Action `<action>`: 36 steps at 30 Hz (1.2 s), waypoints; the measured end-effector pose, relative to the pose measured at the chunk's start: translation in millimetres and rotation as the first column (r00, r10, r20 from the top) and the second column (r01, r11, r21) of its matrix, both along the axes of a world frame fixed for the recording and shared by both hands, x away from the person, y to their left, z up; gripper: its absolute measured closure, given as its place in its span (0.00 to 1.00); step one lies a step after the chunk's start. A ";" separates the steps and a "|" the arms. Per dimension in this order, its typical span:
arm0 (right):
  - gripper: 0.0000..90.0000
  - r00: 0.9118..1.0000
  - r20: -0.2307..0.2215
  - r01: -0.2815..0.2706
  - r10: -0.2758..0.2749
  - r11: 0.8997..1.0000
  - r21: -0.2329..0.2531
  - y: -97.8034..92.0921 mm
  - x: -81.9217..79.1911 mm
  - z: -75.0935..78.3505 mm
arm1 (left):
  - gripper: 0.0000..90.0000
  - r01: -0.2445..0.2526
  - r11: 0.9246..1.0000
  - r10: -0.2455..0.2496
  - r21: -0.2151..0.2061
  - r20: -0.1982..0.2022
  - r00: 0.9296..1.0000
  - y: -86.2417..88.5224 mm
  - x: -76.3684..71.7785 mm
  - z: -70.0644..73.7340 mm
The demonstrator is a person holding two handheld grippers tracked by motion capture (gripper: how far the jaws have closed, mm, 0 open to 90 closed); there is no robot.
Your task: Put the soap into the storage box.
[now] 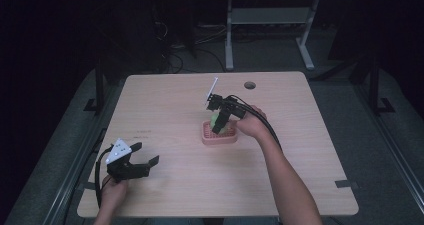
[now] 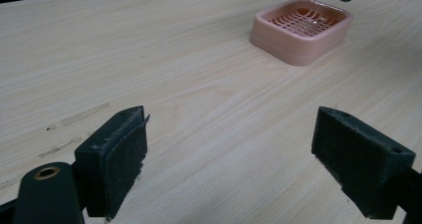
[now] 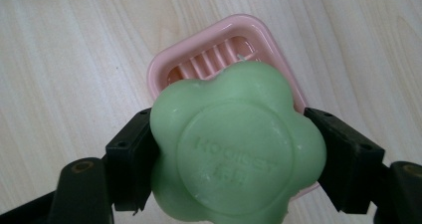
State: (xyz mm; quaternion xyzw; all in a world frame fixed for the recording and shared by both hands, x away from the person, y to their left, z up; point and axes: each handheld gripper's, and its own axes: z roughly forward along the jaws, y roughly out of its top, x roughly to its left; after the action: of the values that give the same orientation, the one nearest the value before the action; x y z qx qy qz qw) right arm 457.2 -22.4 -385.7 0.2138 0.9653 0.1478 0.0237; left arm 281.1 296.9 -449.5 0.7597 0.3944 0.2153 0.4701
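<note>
Left gripper [image 1: 142,155]: it sits low at the near left corner of the table, held by the person's left hand [image 1: 114,192]. Its two black jaws stand wide apart with bare wood between them and nothing in their grasp. In the left gripper view the padded faces point across the tabletop toward the dish.

Right gripper [image 3: 229,149]: its jaws are clamped on the two sides of the green soap. In the high view the right gripper [image 1: 218,126] points down over the dish, with the person's right hand [image 1: 252,125] just behind it and a cable trailing back along the forearm.

Green soap [image 3: 234,147]: a flower-shaped bar with rounded lobes and a round raised centre bearing stamped letters too faint to read. It is held between the right jaws above the dish, covering the nearer part of it in the right gripper view. In the left gripper view a sliver of the bar shows clear of the dish's rim, so it is not resting in it.

Pink soap dish [image 2: 300,30]: a rounded rectangular tray with a slotted floor, standing flat on the wood near the middle of the table, well apart from the left gripper.

Table [image 1: 170,105]: light wood grain, with faint dark marks near the left gripper and a round hole [image 1: 250,85] by the far edge.

Floor beyond: dark, with a pale metal frame [image 1: 267,30] and loose cables.
</note>
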 end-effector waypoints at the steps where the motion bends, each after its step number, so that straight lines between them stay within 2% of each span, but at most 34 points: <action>1: 0.29 1.000 -0.002 0.000 0.000 1.000 0.001 0.4 1.0 -0.9 | 0.16 0.001 1.000 -0.001 0.000 0.001 1.000 0.0 0.1 -0.1; 13: 0.29 0.999 -0.035 0.008 -0.009 0.999 -0.032 4.8 9.0 -12.5 | 0.16 0.000 1.000 0.000 -0.004 -0.002 1.000 -0.4 0.0 -0.8; 36: 0.29 0.998 -0.048 0.025 -0.028 0.998 -0.062 7.5 13.8 -25.1 | 0.16 -0.001 1.000 0.001 -0.003 0.000 1.000 0.3 0.3 -0.5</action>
State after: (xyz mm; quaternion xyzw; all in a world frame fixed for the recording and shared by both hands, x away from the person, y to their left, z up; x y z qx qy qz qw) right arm 470.9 -14.9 -410.8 0.2293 0.9668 0.1123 0.0086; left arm 281.4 297.2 -450.1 0.7588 0.3951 0.2152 0.4709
